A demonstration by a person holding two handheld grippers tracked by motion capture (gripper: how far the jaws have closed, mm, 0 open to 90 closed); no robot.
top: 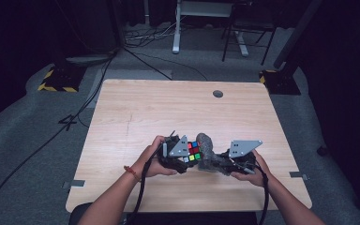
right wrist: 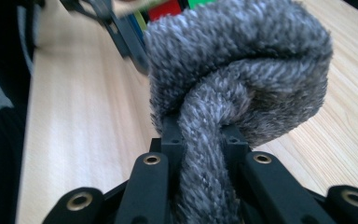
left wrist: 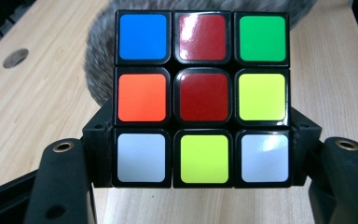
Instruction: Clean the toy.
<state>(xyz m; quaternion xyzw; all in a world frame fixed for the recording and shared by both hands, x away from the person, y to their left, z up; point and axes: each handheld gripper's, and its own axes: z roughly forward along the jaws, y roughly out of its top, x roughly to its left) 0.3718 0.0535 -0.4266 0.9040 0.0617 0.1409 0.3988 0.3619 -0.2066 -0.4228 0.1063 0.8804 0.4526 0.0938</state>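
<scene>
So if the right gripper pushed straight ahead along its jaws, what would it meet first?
Probably the puzzle cube held in the left gripper. The right gripper is shut on a grey fuzzy cloth, so the cloth would likely touch first; depth is unclear.

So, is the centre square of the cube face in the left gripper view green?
No, the centre square of the cube face is dark red; green sits at its top right corner.

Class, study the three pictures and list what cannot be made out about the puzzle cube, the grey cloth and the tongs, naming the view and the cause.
- Puzzle cube, left gripper view: other faces hidden behind the front face.
- Grey cloth, right gripper view: lower end cut off by the bottom edge.
- Left tongs, high view: tips hidden under the grey plate.
- Left tongs in the right gripper view: blurred.
</scene>
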